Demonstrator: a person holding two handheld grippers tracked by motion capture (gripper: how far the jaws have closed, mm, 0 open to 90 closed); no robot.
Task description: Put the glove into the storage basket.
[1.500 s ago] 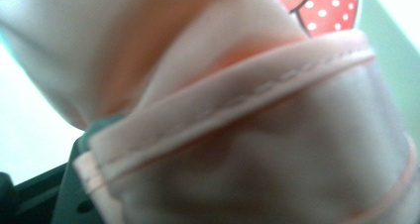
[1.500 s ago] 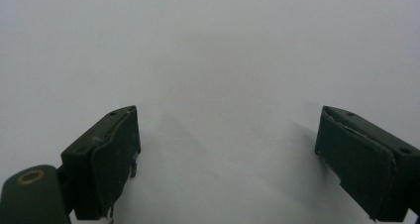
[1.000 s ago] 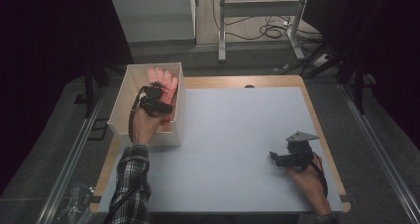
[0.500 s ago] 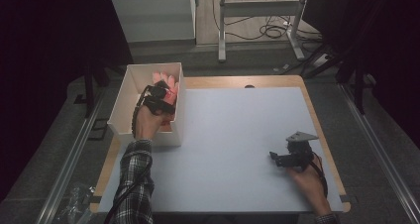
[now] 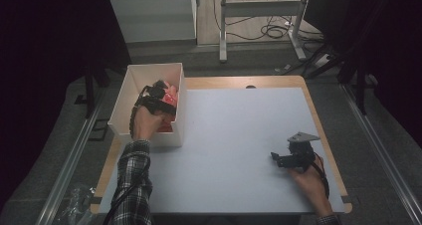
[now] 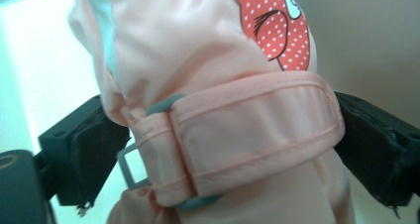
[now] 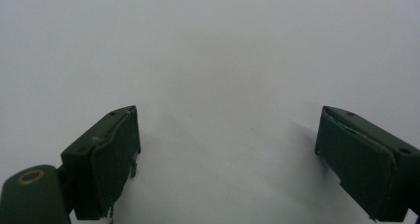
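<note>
Mitten (image 6: pixel 218 110), pink with a buckled strap, sits between the left hand-held gripper's (image 5: pixel 158 96) just-widened jaws inside the white box (image 5: pixel 180 115) at the counter's (image 5: pixel 239 145) far-left corner. Right hand-held gripper (image 5: pixel 276 159) rests wide open and empty near the right edge.

A wood-edged table (image 5: pixel 318 115) with a pale top is set on grey floor (image 5: pixel 393 150). A metal frame (image 5: pixel 259 11) and loose cables (image 5: pixel 271 31) are seen beyond; the surroundings are left dark.
</note>
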